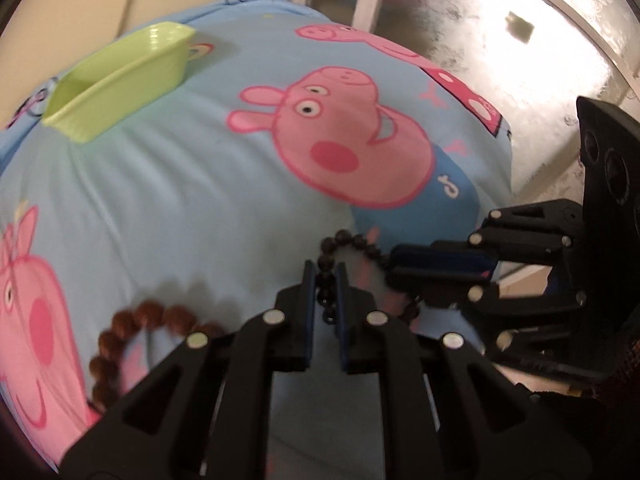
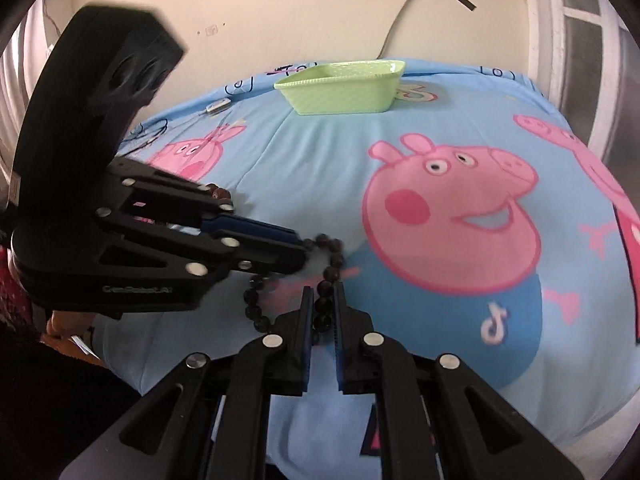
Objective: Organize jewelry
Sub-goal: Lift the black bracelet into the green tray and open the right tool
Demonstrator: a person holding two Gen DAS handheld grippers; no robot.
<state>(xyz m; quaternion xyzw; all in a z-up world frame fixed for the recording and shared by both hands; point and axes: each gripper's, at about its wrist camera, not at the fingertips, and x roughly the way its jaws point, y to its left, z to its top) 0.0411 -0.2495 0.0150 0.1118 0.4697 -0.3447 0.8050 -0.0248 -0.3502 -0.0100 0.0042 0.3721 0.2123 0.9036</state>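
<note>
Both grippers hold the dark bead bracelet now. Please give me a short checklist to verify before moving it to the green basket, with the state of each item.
1. Left gripper shut on the dark bead bracelet: ok.
2. Right gripper shut on the same bracelet: ok.
3. Green basket upright on the blue bedsheet: ok.
4. Basket empty: cannot tell.
5. Brown bead bracelet lying apart from the dark one: ok.
6. Bracelet string undamaged: cannot tell.
</note>
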